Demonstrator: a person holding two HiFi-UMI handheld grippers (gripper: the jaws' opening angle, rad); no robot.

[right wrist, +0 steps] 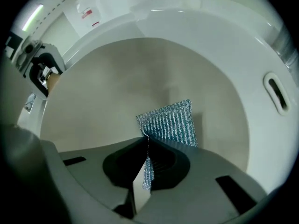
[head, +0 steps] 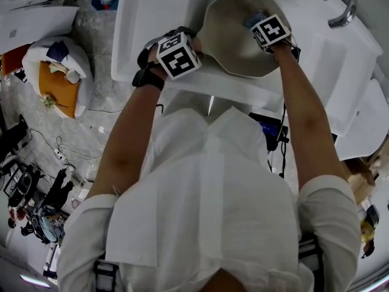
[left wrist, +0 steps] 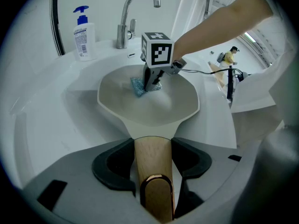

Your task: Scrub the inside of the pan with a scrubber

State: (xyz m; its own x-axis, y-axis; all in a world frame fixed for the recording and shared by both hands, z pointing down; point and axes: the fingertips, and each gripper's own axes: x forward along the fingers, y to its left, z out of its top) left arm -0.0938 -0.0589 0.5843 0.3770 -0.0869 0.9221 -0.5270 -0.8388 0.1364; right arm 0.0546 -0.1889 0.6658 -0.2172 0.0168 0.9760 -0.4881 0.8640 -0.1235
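A cream pan (head: 234, 38) lies in the white sink (head: 152, 17), its wooden handle (left wrist: 152, 164) pointing toward me. My left gripper (left wrist: 153, 171) is shut on that handle, with a copper end cap showing between the jaws; in the head view the left gripper (head: 176, 55) is at the pan's left rim. My right gripper (right wrist: 147, 167) is shut on a blue-silver mesh scrubber (right wrist: 169, 122), and presses it against the pan's inner wall (right wrist: 117, 83). In the left gripper view the scrubber (left wrist: 140, 85) sits under the right gripper (left wrist: 152, 80) at the pan's far side.
A chrome tap (left wrist: 133, 13) stands behind the basin, with a soap pump bottle (left wrist: 83, 34) to its left. An overflow slot (right wrist: 276, 93) shows in the sink wall. White counter (head: 358, 102) surrounds the basin. Bags (head: 58, 78) and cables lie on the floor at left.
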